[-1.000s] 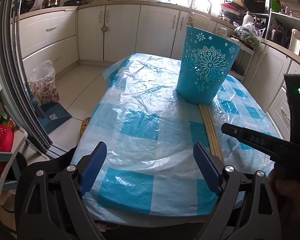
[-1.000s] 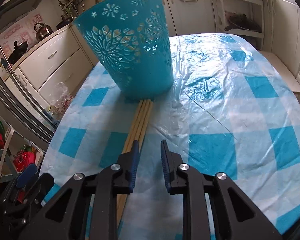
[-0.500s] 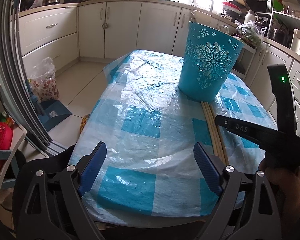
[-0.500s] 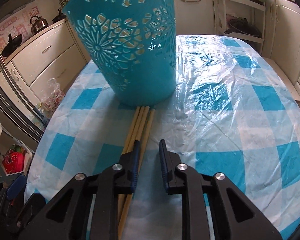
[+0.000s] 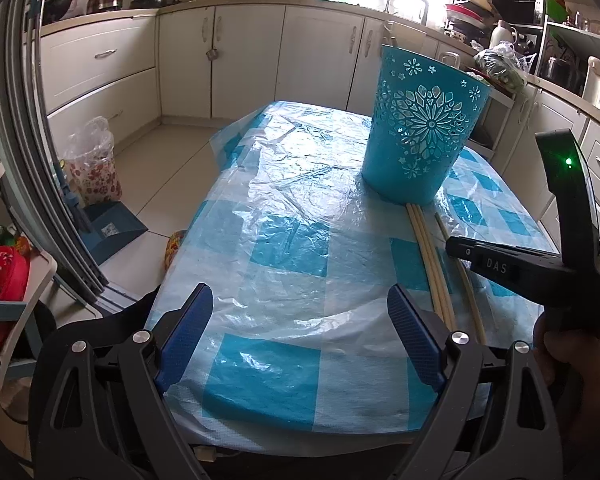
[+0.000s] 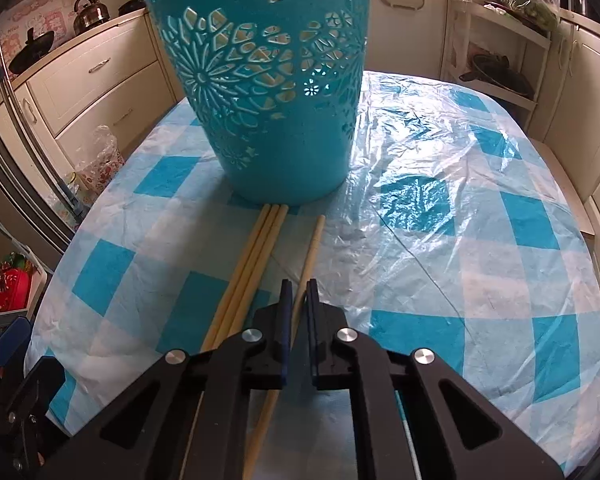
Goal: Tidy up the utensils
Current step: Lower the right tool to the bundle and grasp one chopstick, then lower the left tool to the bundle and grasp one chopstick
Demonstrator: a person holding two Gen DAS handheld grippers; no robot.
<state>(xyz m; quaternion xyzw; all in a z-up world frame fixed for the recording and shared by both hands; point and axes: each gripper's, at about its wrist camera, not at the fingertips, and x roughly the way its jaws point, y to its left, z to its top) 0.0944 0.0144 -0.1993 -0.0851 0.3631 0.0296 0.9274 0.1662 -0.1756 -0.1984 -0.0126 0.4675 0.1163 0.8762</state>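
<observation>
Nearest the camera, the left gripper (image 5: pixel 300 328) hangs over the near edge of the table (image 5: pixel 260 380) with its blue pads spread wide apart and nothing between them. Off toward the right edge, the right gripper (image 6: pixel 299 312) has its pads pinched in on a single wooden stick (image 6: pixel 310 256), which sits a little apart from the others; looks like it's actually clamped, though the fisheye makes the contact hard to call for sure. Just to the left of that one, three more sticks (image 6: pixel 256 256) lie side by side, touching each other, on the blue-and-white checked plastic cloth (image 6: pixel 440 240). Their far ends run right up against the base of the teal cut-out basket (image 6: pixel 276 92), which stands upright toward the table's far right part.
</observation>
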